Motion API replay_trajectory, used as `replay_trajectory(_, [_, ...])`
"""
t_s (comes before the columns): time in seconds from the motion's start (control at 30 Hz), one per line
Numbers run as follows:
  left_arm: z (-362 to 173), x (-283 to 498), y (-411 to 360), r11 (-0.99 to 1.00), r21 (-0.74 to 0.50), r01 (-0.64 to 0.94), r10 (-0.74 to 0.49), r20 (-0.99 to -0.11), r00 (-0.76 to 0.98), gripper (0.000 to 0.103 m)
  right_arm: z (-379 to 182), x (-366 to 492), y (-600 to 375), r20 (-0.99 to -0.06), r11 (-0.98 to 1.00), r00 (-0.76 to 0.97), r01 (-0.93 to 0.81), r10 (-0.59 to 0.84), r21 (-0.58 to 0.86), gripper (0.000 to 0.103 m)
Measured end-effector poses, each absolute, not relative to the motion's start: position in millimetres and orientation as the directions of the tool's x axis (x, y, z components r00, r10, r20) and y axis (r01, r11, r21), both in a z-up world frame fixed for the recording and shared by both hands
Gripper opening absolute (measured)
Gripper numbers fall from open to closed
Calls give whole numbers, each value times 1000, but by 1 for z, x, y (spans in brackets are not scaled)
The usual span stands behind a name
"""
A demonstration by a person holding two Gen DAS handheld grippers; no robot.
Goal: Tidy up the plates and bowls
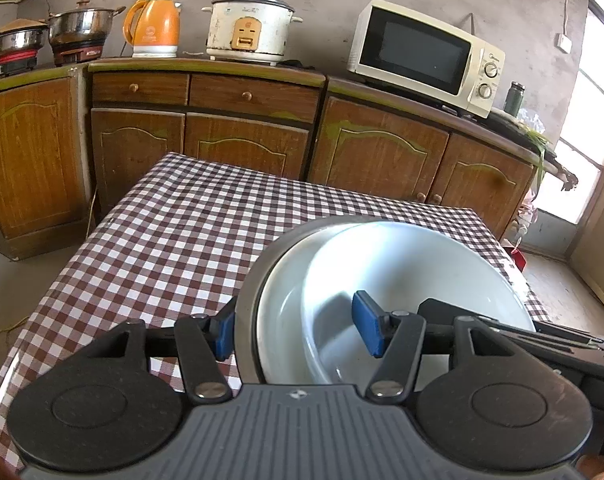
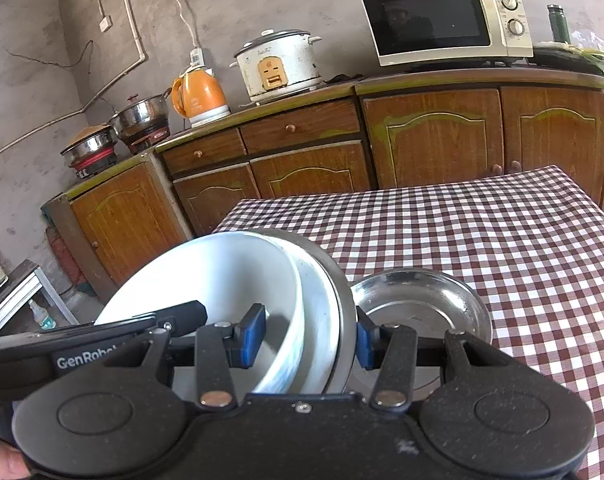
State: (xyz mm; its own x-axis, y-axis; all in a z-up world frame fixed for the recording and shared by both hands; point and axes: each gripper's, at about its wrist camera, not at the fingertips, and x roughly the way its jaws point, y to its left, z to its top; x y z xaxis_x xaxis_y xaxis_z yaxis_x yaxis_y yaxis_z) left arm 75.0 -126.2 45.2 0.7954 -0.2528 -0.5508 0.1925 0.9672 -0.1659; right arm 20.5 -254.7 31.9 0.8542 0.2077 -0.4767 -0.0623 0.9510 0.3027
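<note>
Left wrist view: left gripper (image 1: 300, 330) is clamped on the near-left rim of a nested stack, one blue pad outside the metal wall, the other inside the white bowl (image 1: 413, 280). Jaws sit about half wide, filled by the stacked rims. Right wrist view: right gripper (image 2: 307, 334) does the same on the opposite rim, one pad inside the white bowl, the other outside the metal wall.

Stack, inner to outer: white bowl, a second white dish (image 2: 321, 312) under it, then a steel basin (image 2: 339, 280) holding both. The stack looks tilted and carried between the two grippers just above the table; I cannot tell whether its underside touches the cloth.

A separate steel plate (image 2: 421, 308) sits on the checked tablecloth (image 2: 501, 248) just beside the stack, on the right gripper's side, and is not part of it.

Progress, as a judgement: well along. Three pieces are nested and gripped from both sides. Left to do: probably put the stack and the loose steel plate together, likely by setting one on or in the other, then let go. No other plates or bowls show on the table.

Beyond: wooden cabinets (image 1: 242, 148) with a microwave (image 1: 425, 56), rice cooker (image 1: 248, 28) and orange kettle (image 1: 154, 28) on top.
</note>
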Motion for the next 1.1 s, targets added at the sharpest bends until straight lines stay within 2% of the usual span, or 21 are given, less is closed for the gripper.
replay_trajectory(1.1, [37,90,-168,953,-158,259,-302,-568,766,59,20,24,-302,-483,947,863,15,150,321,55])
